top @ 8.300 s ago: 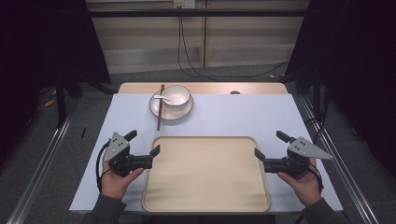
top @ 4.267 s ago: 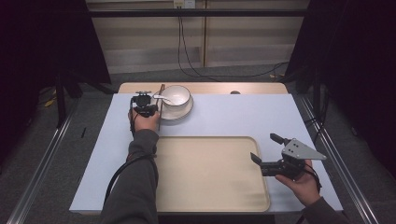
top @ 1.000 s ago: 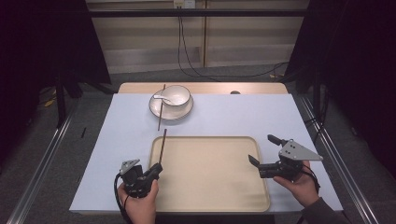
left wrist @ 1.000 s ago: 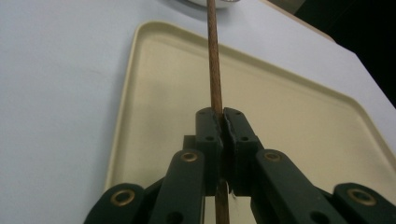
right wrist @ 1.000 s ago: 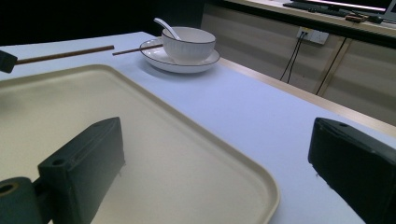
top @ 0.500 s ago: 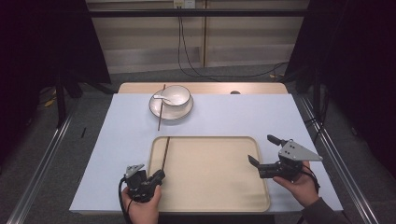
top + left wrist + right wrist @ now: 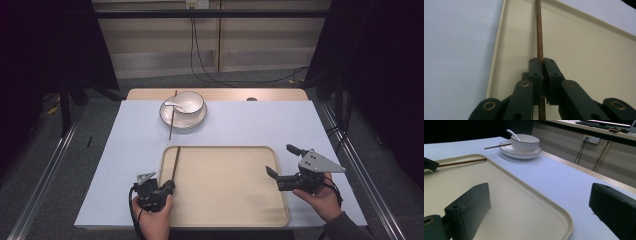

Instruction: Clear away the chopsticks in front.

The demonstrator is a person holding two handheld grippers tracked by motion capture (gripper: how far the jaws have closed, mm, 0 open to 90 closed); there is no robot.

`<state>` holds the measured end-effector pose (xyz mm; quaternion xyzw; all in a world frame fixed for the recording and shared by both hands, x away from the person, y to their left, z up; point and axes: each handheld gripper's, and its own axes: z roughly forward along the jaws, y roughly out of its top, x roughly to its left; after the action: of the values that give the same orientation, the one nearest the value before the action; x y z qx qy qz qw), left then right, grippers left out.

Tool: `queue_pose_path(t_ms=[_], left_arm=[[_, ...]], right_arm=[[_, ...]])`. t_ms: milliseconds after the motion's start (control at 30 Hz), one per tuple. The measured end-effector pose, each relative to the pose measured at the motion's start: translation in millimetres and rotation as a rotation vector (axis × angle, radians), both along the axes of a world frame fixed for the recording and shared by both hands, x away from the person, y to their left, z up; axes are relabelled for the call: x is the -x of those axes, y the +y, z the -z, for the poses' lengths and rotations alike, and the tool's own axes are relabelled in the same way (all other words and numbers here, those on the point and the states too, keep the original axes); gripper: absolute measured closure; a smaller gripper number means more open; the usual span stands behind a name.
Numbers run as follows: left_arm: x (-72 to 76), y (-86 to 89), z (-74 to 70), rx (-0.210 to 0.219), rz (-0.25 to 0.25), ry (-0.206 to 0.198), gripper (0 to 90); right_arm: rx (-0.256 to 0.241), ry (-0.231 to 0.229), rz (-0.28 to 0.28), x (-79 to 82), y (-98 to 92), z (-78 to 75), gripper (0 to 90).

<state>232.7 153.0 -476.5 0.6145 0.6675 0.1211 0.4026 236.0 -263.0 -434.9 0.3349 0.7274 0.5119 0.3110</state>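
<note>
Brown and slender, the chopstick (image 7: 175,163) is a thin wooden rod with a fine grain, lying along the left inner edge of the beige tray (image 7: 225,220) and pointing away from the person. The left tongs (image 7: 169,187) are closed tight on its near end; in the left gripper view the two black jaws pinch the stick between them just inside the tray's rim. Half a second ago the stick's far tip stood slightly beyond the tray's far-left corner; now it sits lower, inside the tray, and the left hand (image 7: 152,220) has drawn a little nearer the surface's (image 7: 250,122) front edge. A second chopstick (image 7: 171,120) rests across the plate (image 7: 170,117) beside the white bowl (image 7: 188,103), which holds a white spoon (image 7: 173,104), at the far side, as before. At the right, the right tongs (image 7: 280,167) hang over the tray's right rim with jaws spread wide, gripping nothing, unmoved. No writing or labels can be read anywhere.
</note>
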Motion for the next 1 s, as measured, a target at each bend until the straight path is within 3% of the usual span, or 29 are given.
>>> queue_pose_path(t_ms=[367, 500, 533, 567, 1000], left_arm=[[-1.8, -0.7, -0.5, 0.001, 0.023, -0.004, 79.7], [-3.1, -2.0, -7.6, 0.021, 0.025, -0.029, 75.6], [-4.1, -1.3, -9.8, 0.007, 0.03, -0.034, 74.0], [-5.6, -1.2, -12.2, 0.022, 0.035, -0.047, 73.2], [-45.0, 7.2, -56.3, 0.012, 0.037, -0.198, 62.1]], right_arm=[[0.004, 0.003, -0.007, -0.1, 0.5, 0.4, 3.4], [0.004, 0.004, -0.008, 0.2, 0.5, 0.3, 3.5], [0.005, 0.003, -0.005, -0.2, 0.5, 0.5, 3.5], [0.004, 0.004, -0.006, -0.2, 0.4, 0.5, 3.6], [0.004, 0.004, -0.01, 0.0, 0.4, 0.3, 3.6]])
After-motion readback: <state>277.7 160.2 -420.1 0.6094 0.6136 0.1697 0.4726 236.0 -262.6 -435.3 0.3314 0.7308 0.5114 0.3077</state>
